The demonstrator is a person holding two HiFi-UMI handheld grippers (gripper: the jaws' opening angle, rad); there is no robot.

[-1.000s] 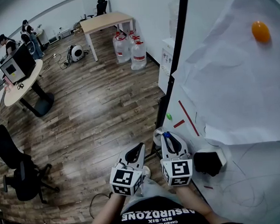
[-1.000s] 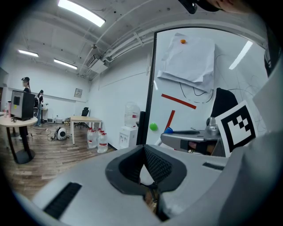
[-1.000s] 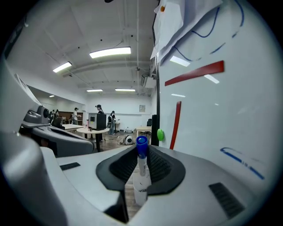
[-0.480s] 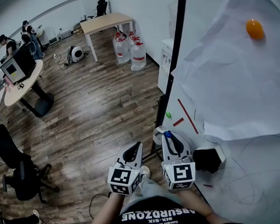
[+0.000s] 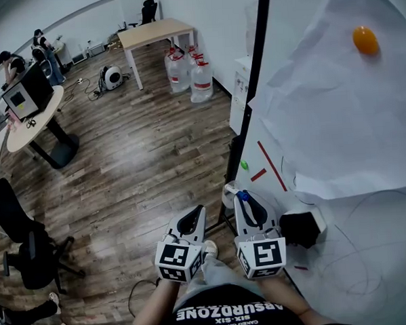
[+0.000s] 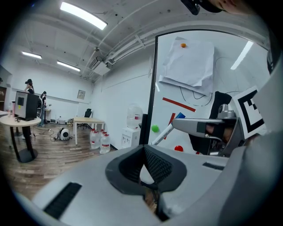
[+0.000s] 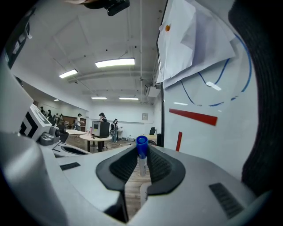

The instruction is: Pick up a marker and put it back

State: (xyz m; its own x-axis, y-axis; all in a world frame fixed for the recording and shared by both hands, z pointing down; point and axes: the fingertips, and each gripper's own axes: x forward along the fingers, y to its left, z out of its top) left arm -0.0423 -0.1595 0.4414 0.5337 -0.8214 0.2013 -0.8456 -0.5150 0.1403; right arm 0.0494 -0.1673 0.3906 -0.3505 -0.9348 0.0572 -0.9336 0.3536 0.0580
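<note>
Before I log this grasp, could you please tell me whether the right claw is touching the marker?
Touching. In the right gripper view, the pads of the right claw press against both sides of the blue-capped marker, with no gap.

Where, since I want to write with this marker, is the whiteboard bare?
Bare board lies below the paper sheets, right of the black eraser, crossed by faint pen loops. A narrow strip runs between the board's black edge and the paper. Crowded: the red strips, green magnet and eraser near the right gripper's marker.
</note>
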